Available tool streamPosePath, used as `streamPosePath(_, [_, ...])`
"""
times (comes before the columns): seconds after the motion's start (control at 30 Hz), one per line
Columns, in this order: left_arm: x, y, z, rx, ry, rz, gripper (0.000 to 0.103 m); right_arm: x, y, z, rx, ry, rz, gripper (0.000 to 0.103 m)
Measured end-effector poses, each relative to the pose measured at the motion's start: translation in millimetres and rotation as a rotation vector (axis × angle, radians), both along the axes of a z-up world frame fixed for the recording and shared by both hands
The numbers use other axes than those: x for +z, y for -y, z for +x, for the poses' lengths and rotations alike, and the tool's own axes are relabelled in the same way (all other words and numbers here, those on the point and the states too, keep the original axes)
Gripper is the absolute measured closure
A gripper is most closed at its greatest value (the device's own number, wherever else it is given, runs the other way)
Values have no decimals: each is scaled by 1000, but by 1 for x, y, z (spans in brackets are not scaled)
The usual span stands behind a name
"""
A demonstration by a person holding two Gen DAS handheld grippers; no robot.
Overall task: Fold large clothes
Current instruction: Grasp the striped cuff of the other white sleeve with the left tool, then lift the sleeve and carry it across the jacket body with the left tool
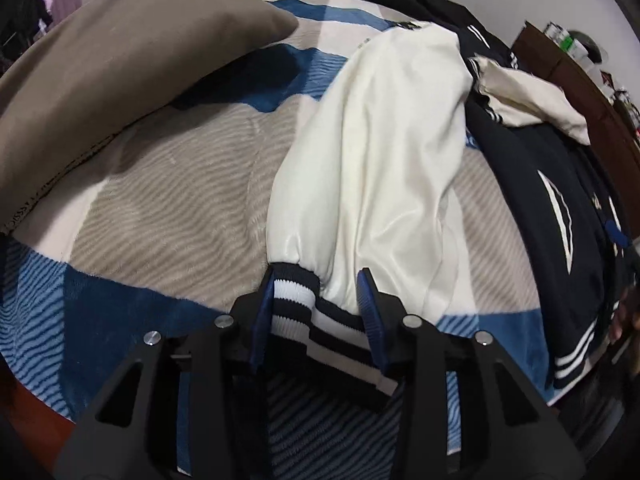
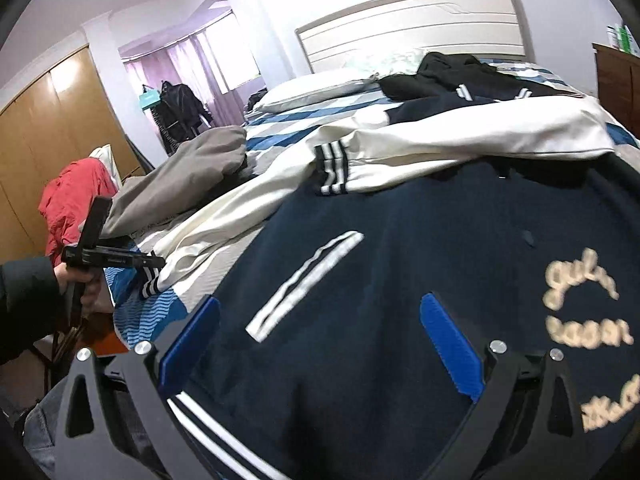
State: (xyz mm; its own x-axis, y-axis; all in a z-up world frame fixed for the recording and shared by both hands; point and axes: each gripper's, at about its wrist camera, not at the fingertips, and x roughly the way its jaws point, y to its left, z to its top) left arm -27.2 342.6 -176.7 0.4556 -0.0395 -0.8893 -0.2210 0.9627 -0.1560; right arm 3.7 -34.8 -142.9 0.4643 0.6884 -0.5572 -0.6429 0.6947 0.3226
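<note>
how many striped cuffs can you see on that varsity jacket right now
2. One striped cuff sits between the left tongs' open jaws at the bed's near edge. The other cuff lies folded across the navy jacket body. The striped hem isn't counted.

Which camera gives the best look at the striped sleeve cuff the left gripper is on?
The left wrist view: the striped cuff sits large between the left gripper fingers. The right wrist view shows that cuff only small and far off.

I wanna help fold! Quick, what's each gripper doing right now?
Left gripper: jaws around the striped knit cuff of the cream satin sleeve; a firm clamp cannot be told.
Right gripper: open, holding nothing, over the navy jacket body.
</note>
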Motion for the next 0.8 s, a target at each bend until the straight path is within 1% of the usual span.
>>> streamPosePath(0.03, [-1,1,0,-5,-1,9,81,-1,-7,-1,17,-5,-2,5])
streamPosePath(0.07, [-1,1,0,-4,-6,28,93,-1,-11,-3,29,-6,-3,5])
streamPosePath(0.17, [2,-2,-2,1,8,6,94,5,-27,-10,70,32,-21,5])
streamPosePath(0.27, [14,0,-3,-12,40,-8,94,8,-41,-15,76,91,-49,5])
streamPosePath(0.37, [36,3,-3,-21,95,-44,95,0,-59,-17,83,102,-111,5])
streamPosePath(0.4, [48,6,-2,-34,126,-79,95,-3,-63,-18,90,108,-130,5])
streamPosePath(0.47, [66,13,2,-41,164,-96,95,-8,-71,-23,93,137,-196,6])
streamPosePath(0.5, [78,17,5,-44,191,-116,95,-11,-75,-27,103,156,-230,11])
streamPosePath(0.53, [89,21,9,-45,217,-129,95,-12,-77,-29,118,161,-253,28])
streamPosePath(0.57, [101,26,13,-46,243,-151,95,-13,-79,-31,130,159,-273,51])
streamPosePath(0.6, [109,29,17,-51,261,-170,95,-15,-79,-30,141,142,-288,63])
streamPosePath(0.63, [121,36,24,-63,283,-185,95,-15,-78,-30,145,129,-287,80])
streamPosePath(0.67, [132,44,31,-76,299,-196,95,-17,-76,-28,146,114,-284,92])
streamPosePath(0.77, [161,69,53,-122,330,-213,95,-20,-69,-23,143,72,-282,100])
streamPosePath(0.8, [168,78,59,-138,337,-214,95,-22,-66,-22,140,56,-287,100])
